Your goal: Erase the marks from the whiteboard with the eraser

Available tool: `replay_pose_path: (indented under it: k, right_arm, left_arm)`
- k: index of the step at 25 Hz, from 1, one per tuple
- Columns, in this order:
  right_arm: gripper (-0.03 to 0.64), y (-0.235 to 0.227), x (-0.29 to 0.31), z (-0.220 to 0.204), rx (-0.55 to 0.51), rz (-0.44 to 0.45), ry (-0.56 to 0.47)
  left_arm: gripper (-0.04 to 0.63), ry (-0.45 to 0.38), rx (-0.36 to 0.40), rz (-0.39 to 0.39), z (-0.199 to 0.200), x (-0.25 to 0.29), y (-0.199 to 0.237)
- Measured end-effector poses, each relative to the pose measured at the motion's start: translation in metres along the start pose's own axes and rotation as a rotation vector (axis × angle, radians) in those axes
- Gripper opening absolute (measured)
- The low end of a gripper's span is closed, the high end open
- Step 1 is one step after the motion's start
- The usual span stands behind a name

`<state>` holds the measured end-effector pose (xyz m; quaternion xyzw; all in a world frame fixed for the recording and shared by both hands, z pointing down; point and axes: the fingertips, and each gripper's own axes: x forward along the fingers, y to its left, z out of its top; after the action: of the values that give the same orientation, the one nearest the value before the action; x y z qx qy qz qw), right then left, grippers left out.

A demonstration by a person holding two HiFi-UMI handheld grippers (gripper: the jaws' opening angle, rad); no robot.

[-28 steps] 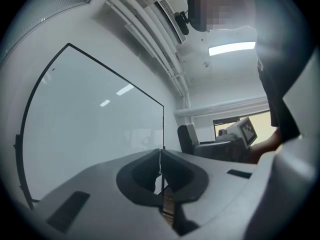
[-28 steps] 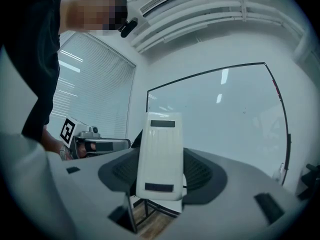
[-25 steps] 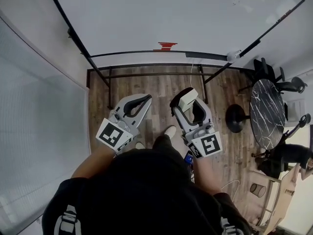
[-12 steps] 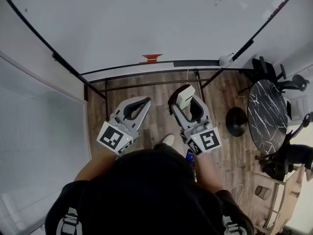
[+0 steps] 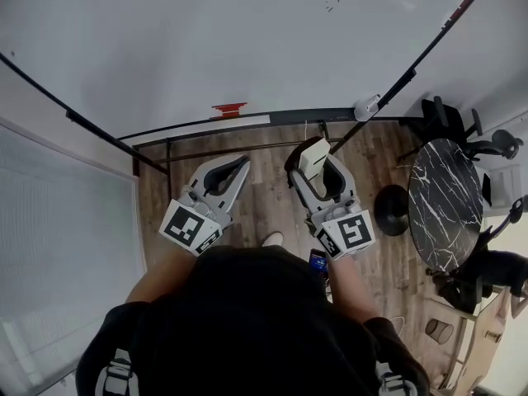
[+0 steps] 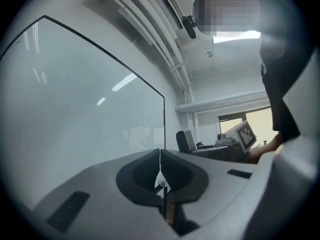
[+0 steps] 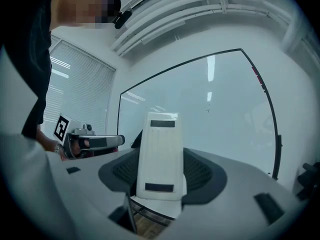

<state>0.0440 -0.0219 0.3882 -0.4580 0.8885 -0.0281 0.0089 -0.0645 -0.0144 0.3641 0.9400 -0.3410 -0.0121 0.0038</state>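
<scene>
White eraser (image 7: pixel 159 154) is clamped in the right gripper (image 5: pixel 317 163) fingers, left gripper (image 5: pixel 239 167) fingers are pressed together empty, whiteboard (image 5: pixel 247 40) at 12 o'clock.

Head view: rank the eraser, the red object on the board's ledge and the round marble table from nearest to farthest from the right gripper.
1. eraser: clamped in the right gripper.
2. red object: on the ledge, ahead and to the left.
3. marble table: farthest, out to the right.
</scene>
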Motion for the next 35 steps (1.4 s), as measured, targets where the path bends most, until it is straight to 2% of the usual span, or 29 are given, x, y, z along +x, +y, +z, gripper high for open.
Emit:
replay_pose_path:
  k: [6,10,14,27,35]
  right_arm:
    - [0.253,-0.037,0.01,0.0,-0.023,0.019,0.011]
    - [0.253,-0.048,0.029,0.006,-0.085,0.032,0.014]
    - [0.253,-0.065,0.057,0.014,-0.101,0.023,0.003]
    - [0.252,-0.155,0.158,0.082,-0.209,-0.211,-0.043]
    - [0.252,-0.182,0.2,0.121,-0.24,-0.311,-0.072]
  left_arm:
    - [0.008,0.009,0.006,0.014,-0.002,0.037,0.008]
    - [0.007,0.019,-0.005,0.008,-0.003,0.058,0.026]
    - [0.007,0.014,-0.009,-0.005,-0.001,0.08,0.052]
    - [0.007,-0.02,-0.019,-0.151,0.009,0.155,0.136]
    - [0.007,-0.028,-0.032,-0.241,0.015,0.173,0.163]
